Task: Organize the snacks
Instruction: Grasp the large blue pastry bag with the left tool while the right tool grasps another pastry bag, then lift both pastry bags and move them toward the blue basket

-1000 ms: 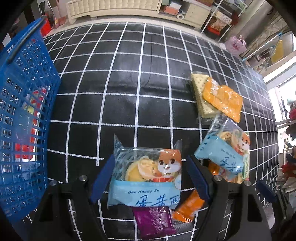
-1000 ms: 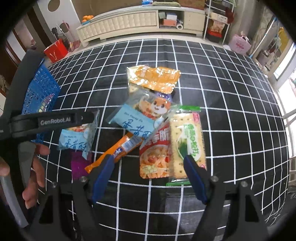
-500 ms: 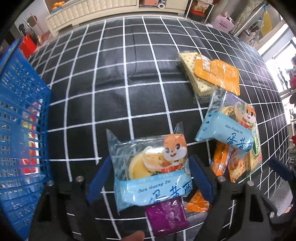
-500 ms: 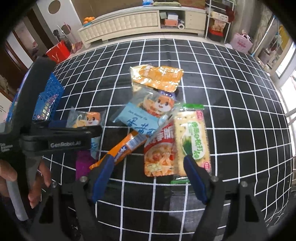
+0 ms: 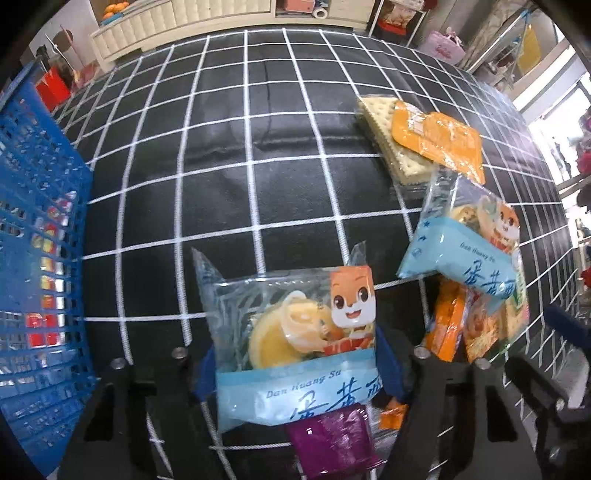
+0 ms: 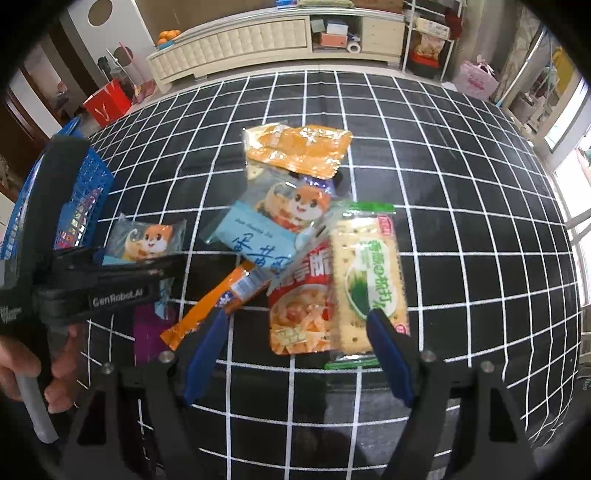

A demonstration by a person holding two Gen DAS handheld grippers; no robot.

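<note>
Closing in from wider a second ago, the left gripper [image 5: 295,365] now pinches the blue squirrel-print pastry packet [image 5: 295,343] on the checked tablecloth [image 5: 229,192], beside the blue basket [image 5: 37,236]. Right gripper [image 6: 295,354] hovers agape over the snack pile [image 6: 325,266].

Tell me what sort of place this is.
Most likely a home living room: a long cream sideboard with oranges on top stands along the far wall, shelves of household clutter sit beside it, and a checked tablecloth covers the table.
</note>
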